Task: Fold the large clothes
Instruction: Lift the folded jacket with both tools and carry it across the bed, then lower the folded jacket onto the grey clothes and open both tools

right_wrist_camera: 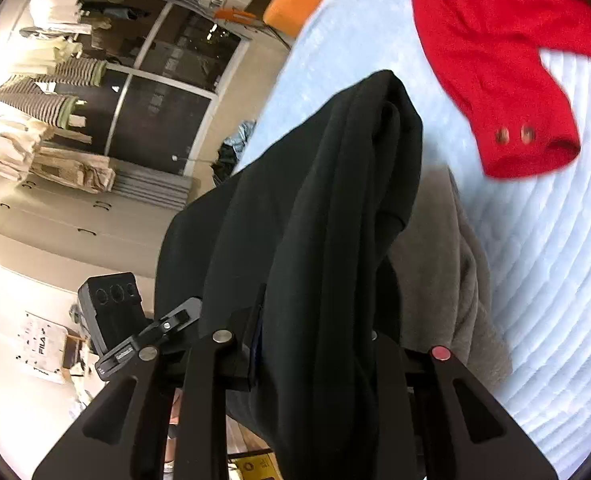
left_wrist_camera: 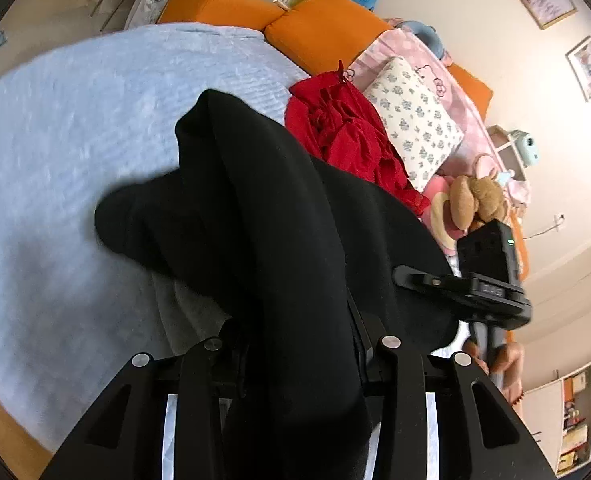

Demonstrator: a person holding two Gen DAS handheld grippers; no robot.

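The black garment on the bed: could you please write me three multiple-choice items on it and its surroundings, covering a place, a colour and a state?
1. Where does the red garment lie in the left wrist view?
A. beside the floral pillow
B. on the floor
C. in a wardrobe

2. What colour is the bed cover?
A. green
B. pale blue
C. brown

3. What is the left gripper doing?
A. gripping the black garment
B. hanging open and free
C. gripping the pillow

Answers: 1 A, red cloth touches the pillow's edge; 2 B, pale blue quilting shows; 3 A, black cloth runs between its fingers.
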